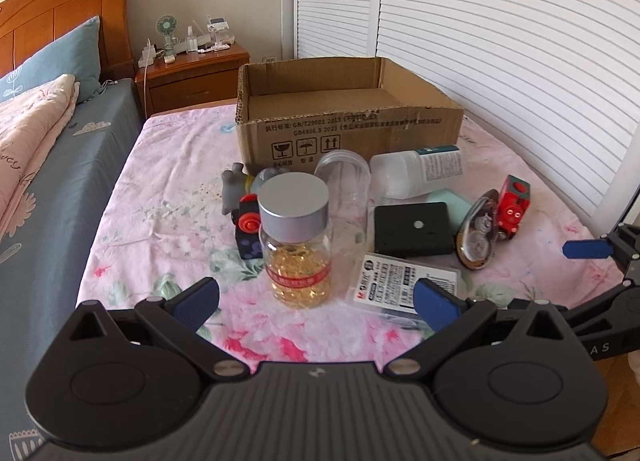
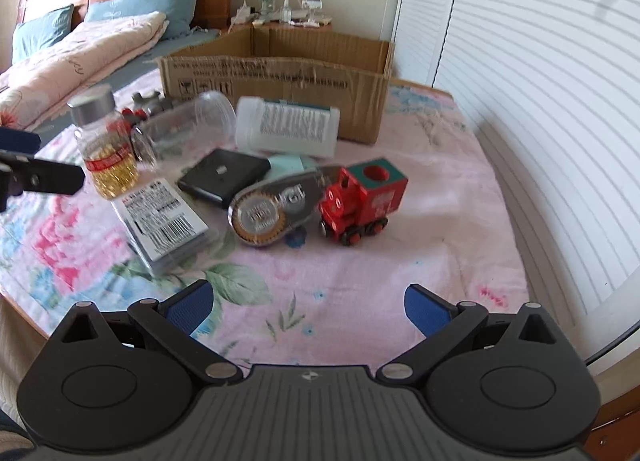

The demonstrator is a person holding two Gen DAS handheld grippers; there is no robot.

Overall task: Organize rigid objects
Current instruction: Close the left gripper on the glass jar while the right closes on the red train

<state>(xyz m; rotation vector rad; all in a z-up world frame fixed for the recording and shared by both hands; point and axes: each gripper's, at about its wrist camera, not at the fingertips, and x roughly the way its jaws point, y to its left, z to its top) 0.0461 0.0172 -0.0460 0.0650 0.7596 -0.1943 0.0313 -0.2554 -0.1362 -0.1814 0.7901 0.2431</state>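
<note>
Blue pads on my left gripper [image 1: 316,303] stand wide apart and hold nothing; it hovers above the floral cloth [image 1: 160,221]. At its 12 o'clock, just beyond the pads, a jar [image 1: 296,245] of yellow capsules stands upright under a grey lid. At 1 o'clock a labelled packet [image 1: 404,281] lies flat, with a black case [image 1: 412,229] beyond it.

My right gripper [image 2: 308,311] is likewise spread wide and empty, over bare cloth. At its 12 o'clock a red toy train [image 2: 360,201] stands on its wheels, touching a correction-tape dispenser [image 2: 272,209] at 11 o'clock. Further out at 11 o'clock a white bottle [image 2: 288,125] and a clear jar [image 2: 188,121] lie on their sides. At 10 o'clock the left gripper's tip enters frame beside the capsule jar.

Behind everything, at 12 o'clock, a cardboard box [image 1: 348,129] sits open; what I can see of its inside holds nothing.
</note>
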